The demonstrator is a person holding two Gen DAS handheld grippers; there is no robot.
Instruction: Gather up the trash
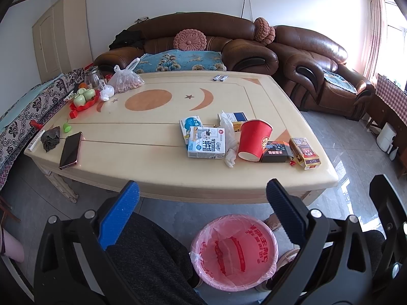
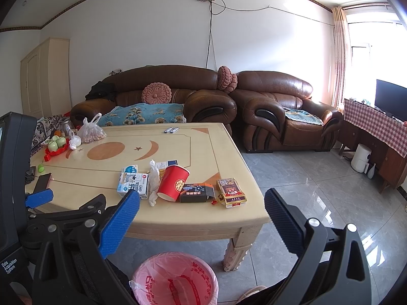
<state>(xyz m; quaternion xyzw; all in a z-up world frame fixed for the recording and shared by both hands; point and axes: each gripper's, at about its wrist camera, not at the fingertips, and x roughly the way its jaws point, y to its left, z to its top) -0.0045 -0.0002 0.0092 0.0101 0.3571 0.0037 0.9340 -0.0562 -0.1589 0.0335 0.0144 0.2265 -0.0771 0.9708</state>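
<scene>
Trash: a cluster at the near right part of the bench (image 1: pixel 142 152), comprising a red paper cup (image 1: pixel 253 139) lying tilted, a white milk carton (image 1: pixel 206 145), crumpled white tissue (image 1: pixel 230 137), a black box (image 1: pixel 276 151) and a gold-red cigarette pack (image 1: pixel 304 153). A pink-lined waste bin (image 1: pixel 234 253) stands on the floor below the bench edge, near the person's dark-clad leg (image 1: pixel 150 259). Left hand-held gripper (image 1: pixel 202 200): jaws wide apart, holding nothing, above the bin. Right hand-held gripper (image 2: pixel 202 211): likewise spread wide and empty. A phone (image 1: pixel 70 150) lies at the bench's left.
</scene>
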